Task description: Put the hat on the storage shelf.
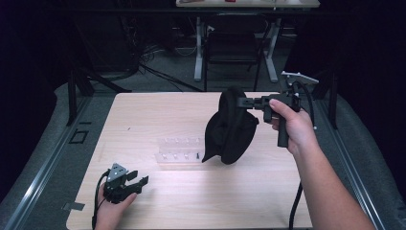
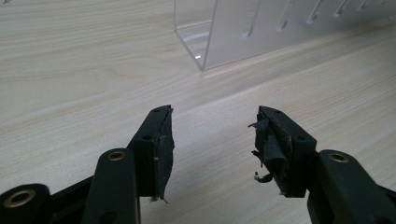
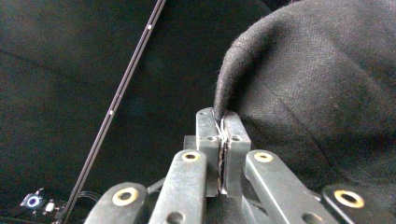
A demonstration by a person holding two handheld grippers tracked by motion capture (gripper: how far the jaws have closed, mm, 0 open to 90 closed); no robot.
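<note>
A black cloth hat [image 1: 230, 128] hangs in the air above the right half of the light wooden table [image 1: 143, 115]. My right gripper [image 1: 243, 101] holds it level by its upper edge, jaws pressed together on the fabric. In the right gripper view the black wool hat [image 3: 322, 74] fills the right side, its hem pinched in my right gripper [image 3: 223, 116]. My left gripper [image 1: 141, 179] rests at the table's front left, held in a hand, jaws apart. In the left gripper view, my left gripper [image 2: 212, 122] has only bare wood between its worn pads [image 2: 164, 140].
A clear plastic rack [image 1: 179, 152] with small pegs lies at the table's middle, just left of the hanging hat; its corner [image 2: 205, 42] shows ahead of the left jaws. Dark floor, cables and a chair [image 1: 234, 43] lie beyond the far edge.
</note>
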